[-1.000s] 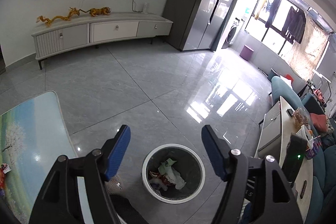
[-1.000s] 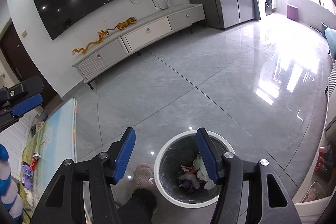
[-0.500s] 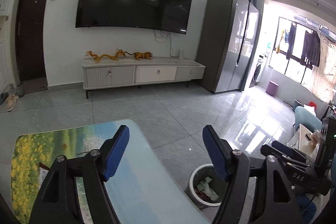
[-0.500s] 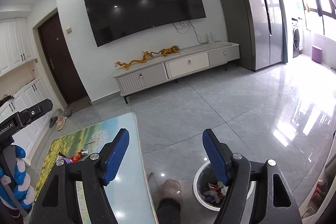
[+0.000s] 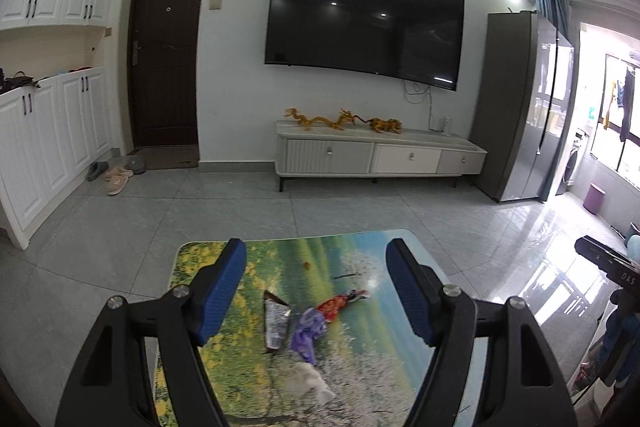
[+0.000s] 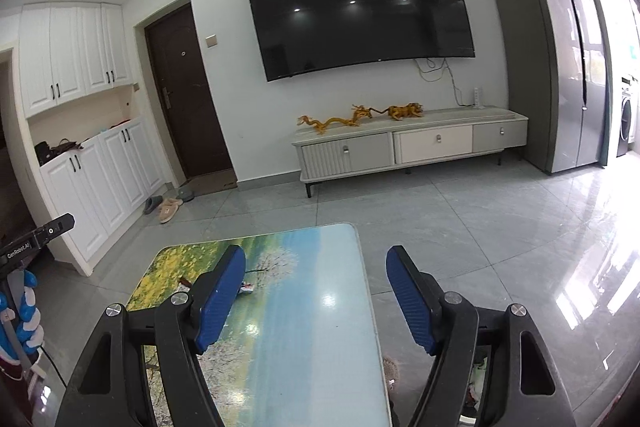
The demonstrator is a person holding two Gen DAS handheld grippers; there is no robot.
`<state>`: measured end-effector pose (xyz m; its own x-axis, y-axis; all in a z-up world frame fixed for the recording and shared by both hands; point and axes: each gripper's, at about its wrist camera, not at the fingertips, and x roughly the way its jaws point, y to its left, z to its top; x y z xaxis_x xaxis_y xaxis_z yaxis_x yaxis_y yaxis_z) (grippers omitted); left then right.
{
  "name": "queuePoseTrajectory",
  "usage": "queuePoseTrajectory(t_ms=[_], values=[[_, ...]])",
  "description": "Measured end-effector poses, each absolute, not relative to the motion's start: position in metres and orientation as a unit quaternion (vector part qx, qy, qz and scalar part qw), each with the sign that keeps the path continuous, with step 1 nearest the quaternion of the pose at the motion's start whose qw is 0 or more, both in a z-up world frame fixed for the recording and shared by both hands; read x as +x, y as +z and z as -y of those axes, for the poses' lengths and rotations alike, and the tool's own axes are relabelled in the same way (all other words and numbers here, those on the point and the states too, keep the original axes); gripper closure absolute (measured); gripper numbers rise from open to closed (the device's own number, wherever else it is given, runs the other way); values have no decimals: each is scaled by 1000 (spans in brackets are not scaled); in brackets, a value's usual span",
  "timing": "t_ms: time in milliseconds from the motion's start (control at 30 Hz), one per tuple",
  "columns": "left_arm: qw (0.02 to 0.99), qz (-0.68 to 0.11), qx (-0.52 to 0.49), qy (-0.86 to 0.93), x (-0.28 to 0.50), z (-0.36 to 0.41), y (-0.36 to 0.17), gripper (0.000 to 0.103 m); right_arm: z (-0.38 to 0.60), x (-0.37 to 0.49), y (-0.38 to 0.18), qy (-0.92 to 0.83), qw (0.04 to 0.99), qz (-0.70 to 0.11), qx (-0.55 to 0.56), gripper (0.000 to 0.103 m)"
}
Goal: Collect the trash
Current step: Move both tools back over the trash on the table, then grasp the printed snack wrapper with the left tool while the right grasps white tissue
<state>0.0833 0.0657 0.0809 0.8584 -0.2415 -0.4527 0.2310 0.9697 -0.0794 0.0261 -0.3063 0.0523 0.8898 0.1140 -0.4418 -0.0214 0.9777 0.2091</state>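
I see wide bare floor (image 5: 100,235) around the desk (image 5: 360,339), whose rounded far corners and right edge lie clear in my right view. My left gripper (image 5: 316,289) hangs above the desk, fingers (image 5: 222,287) released with nothing between them; the trash lies on the desk beyond and below that gap. I count four pieces: a silver wrapper (image 5: 276,323), a purple wrapper (image 5: 306,331), a red wrapper (image 5: 338,305), a white crumpled paper (image 5: 312,379). My right gripper (image 6: 316,289) is released too, over bare desk, with one small scrap (image 6: 246,289) beside its left finger
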Motion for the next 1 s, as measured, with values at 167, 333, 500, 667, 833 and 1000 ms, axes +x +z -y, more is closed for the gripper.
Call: queuePoseTrajectory(t_ms=[167,333,500,667,833,1000], values=[[959,-266,-14,-100,82,-95,45,32,268,56,41,79,961,-249,91,32],[944,-314,-15,-97,102,-100,-2,32,235,85,11,124,949,-278,83,32],[928,-359,-11,-98,132,-93,-48,33,216,113,-27,164,930,-319,80,39],[910,-402,-17,-98,168,-89,-87,37,188,144,-60,201,908,-359,75,41],[896,-432,-13,-104,195,-85,-119,37,161,161,-96,249,879,-399,76,44],[887,-449,-9,-108,219,-83,-137,45,113,160,-133,318,837,-442,56,49]])
